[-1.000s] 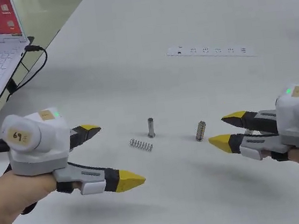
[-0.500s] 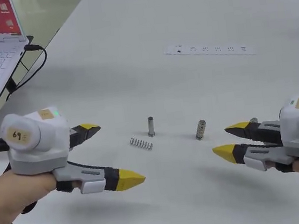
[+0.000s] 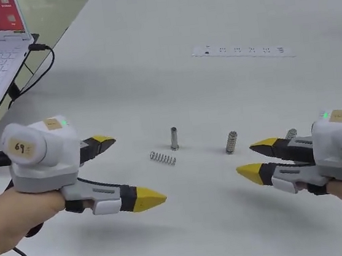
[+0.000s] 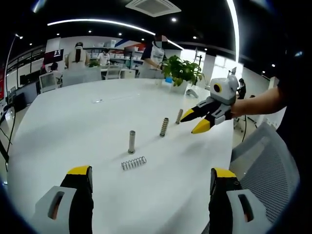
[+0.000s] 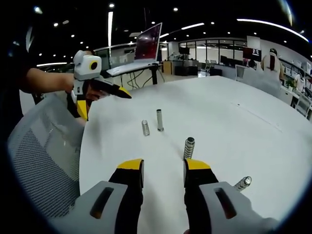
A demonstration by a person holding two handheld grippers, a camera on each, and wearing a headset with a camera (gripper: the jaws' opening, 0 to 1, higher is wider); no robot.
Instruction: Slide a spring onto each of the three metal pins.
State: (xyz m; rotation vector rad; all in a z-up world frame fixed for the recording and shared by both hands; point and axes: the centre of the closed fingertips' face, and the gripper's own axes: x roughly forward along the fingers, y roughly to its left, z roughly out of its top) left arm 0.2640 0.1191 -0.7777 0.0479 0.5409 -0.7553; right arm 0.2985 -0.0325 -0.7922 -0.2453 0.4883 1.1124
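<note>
Back came the right hand-held gripper (image 3: 250, 159); left hand-held gripper (image 3: 132, 168) (tagged "69") gapes.

Bright overhead lighting, soft shadows; gripper views fisheye-warped at edges.

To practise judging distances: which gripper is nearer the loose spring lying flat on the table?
Left. The left gripper sits just beside the loose spring, open toward it. The right gripper is farther off, on the far side of the pin that carries a spring.
</note>
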